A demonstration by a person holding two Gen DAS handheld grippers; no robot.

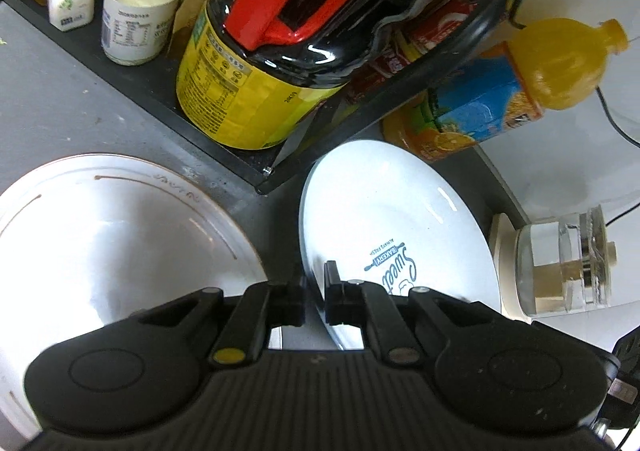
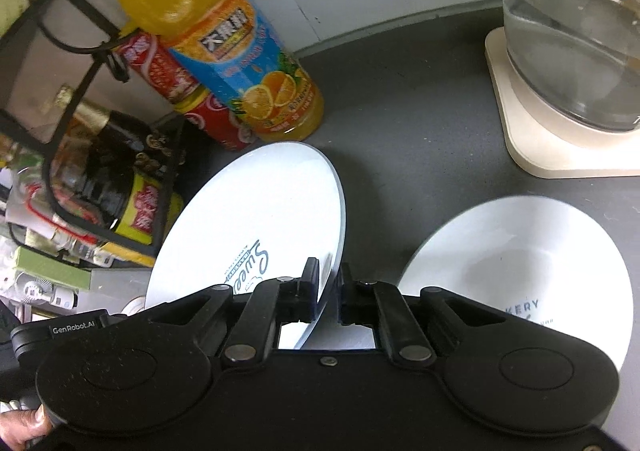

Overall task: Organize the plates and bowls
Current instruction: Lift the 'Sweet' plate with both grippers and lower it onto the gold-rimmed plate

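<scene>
Gripping opposite rims of the white round printed ceramic plate (image 1: pixel 400 219), left gripper (image 1: pixel 316 291) and right gripper (image 2: pixel 329 291) both clenched; plate lifted, tilted. Next: lower it onto a stack.

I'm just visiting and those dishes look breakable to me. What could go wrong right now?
Both grippers, left and right, pinch only the thin rim of the same printed plate, so it might slip or twist if they pull unevenly. The orange juice bottle stands close behind it and could get knocked over. The white bowl sits beside the right fingers and may be bumped.
</scene>
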